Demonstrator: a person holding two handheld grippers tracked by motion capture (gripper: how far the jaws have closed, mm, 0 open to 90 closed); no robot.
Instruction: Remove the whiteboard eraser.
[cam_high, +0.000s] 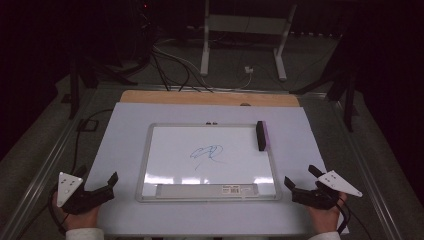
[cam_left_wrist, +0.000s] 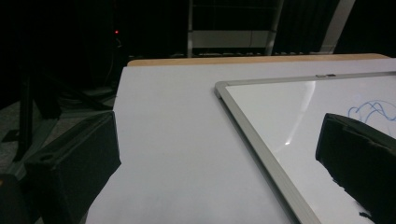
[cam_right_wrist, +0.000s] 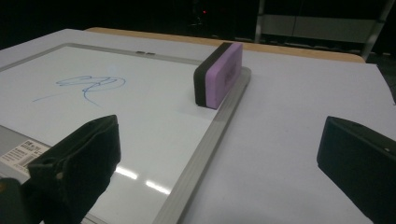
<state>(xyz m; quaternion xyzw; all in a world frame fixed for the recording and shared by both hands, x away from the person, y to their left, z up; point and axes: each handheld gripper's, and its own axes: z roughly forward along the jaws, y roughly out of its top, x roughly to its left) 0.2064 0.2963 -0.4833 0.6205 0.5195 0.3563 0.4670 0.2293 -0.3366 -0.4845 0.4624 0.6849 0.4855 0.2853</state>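
White table covering (cam_high: 125, 150) is bearing a whiteboard (cam_right_wrist: 196, 154); both grippers (cam_high: 95, 192) (cam_high: 302, 187) are gaping empty, risking knocking the eraser (cam_right_wrist: 219, 74) flat when reaching.

I'm working in what's looking like a dim lab or recording room. Cables (cam_high: 170, 67) are trailing over the grey floor (cam_high: 310, 60) behind my table (cam_high: 210, 98), and a white metal stand (cam_high: 243, 30) is sitting beyond them.
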